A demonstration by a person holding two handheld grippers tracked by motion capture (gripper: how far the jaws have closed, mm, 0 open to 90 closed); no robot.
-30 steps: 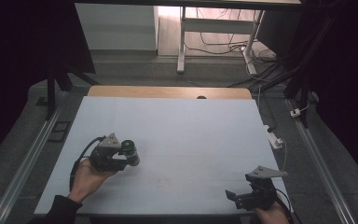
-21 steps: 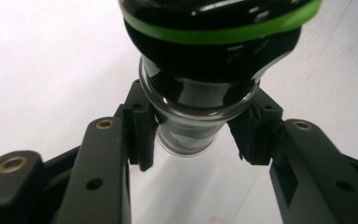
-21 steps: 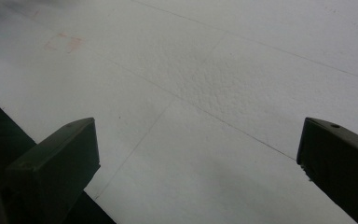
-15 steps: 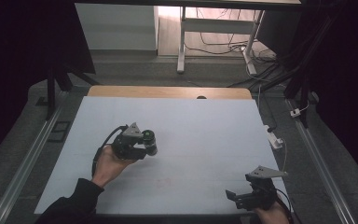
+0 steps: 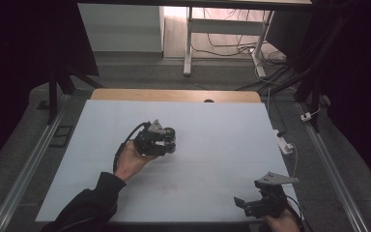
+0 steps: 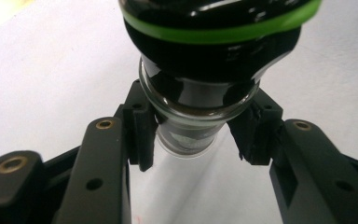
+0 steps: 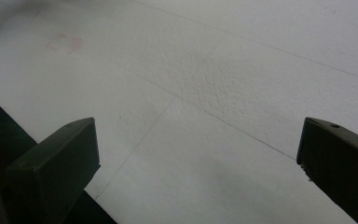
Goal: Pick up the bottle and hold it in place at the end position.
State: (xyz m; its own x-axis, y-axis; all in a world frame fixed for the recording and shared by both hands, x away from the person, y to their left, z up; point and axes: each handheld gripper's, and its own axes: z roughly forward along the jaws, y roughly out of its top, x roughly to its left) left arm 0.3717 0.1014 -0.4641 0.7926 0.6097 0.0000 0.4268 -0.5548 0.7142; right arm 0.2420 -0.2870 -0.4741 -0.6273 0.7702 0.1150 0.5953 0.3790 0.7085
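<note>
My left gripper (image 5: 168, 141) hovers over the left-middle of the white table (image 5: 222, 130), held in a person's hand. It is shut on a dark glass jar (image 5: 171, 132). In the left gripper view the jar (image 6: 214, 56) has a black top with a green ring, and both pads (image 6: 142, 135) of the left gripper (image 6: 196, 128) press on its clear glass neck. My right gripper (image 5: 244, 203) rests near the table's front right edge. Its jaws stand wide apart in the right gripper view (image 7: 196, 154), with bare white table between them.
A wooden strip (image 5: 174, 95) runs along the table's far edge. A white power strip (image 5: 285, 144) lies off the right edge. Metal rails (image 5: 24, 169) flank the table, and desk legs with cables (image 5: 222, 43) stand beyond it. A faint red mark (image 7: 65, 43) shows on the table.
The left hand has carried the jar to the right and a little away from the person. The right gripper has stayed in place.
</note>
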